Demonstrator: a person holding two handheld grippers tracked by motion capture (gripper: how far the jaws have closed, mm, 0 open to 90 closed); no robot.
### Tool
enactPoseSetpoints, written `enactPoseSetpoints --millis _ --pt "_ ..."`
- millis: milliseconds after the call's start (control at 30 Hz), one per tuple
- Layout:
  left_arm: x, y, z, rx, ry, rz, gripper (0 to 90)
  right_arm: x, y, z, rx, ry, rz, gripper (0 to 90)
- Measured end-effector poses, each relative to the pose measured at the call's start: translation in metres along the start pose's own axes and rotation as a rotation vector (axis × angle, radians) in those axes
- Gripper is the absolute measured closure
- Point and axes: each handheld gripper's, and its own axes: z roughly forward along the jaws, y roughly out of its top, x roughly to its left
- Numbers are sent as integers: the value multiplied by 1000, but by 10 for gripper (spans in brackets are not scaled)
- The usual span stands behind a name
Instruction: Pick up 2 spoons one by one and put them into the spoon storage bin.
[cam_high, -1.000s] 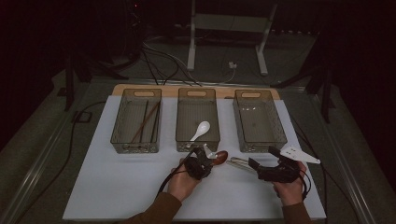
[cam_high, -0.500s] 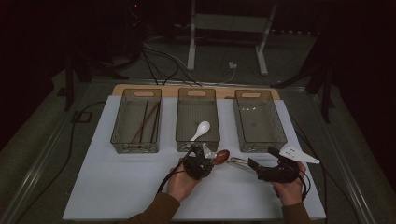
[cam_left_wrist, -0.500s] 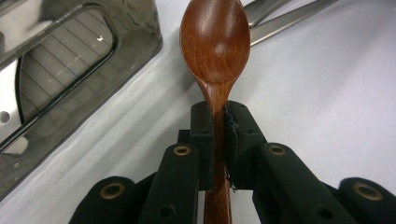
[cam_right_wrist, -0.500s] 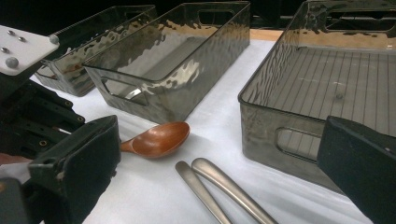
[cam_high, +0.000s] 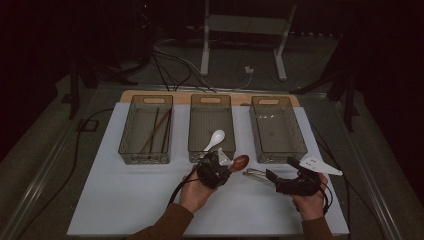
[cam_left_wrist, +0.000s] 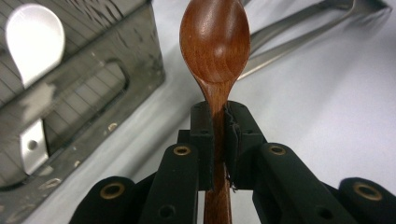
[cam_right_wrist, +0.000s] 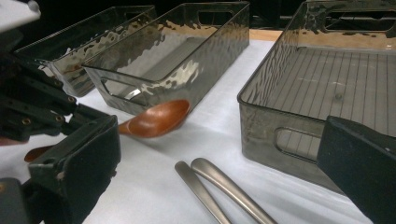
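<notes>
My left gripper (cam_high: 223, 164) is shut on the handle of a brown wooden spoon (cam_high: 239, 162), just in front of the middle bin (cam_high: 192, 131). In the left gripper view the spoon's bowl (cam_left_wrist: 214, 42) sticks out past the closed jaws of that gripper (cam_left_wrist: 218, 140). To its right my right gripper (cam_high: 281, 169) stands wide open with nothing between its jaws. In the right gripper view that gripper (cam_right_wrist: 224, 149) frames two metal utensil handles (cam_right_wrist: 219, 186) lying on the white mat, with the wooden spoon (cam_right_wrist: 156, 119) beyond them.
Three clear bins stand in a row on the mat. The left bin (cam_high: 125, 131) holds chopsticks (cam_high: 156, 129), the middle one a white spoon (cam_high: 215, 137), and the right bin (cam_high: 302, 135) has nothing in it. Metal utensils (cam_high: 255, 174) lie between the grippers.
The left gripper and its wooden spoon have crept slightly toward the bins. The right gripper has stayed put.
</notes>
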Motion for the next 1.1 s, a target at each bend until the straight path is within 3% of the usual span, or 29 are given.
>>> enactPoseSetpoints --millis 500,1100 --pt "10 19 -20 -71 -1 -27 839 0 0 0 1 0 1 0" --pt "38 35 -41 -132 36 -95 839 0 0 1 3 1 0 0"
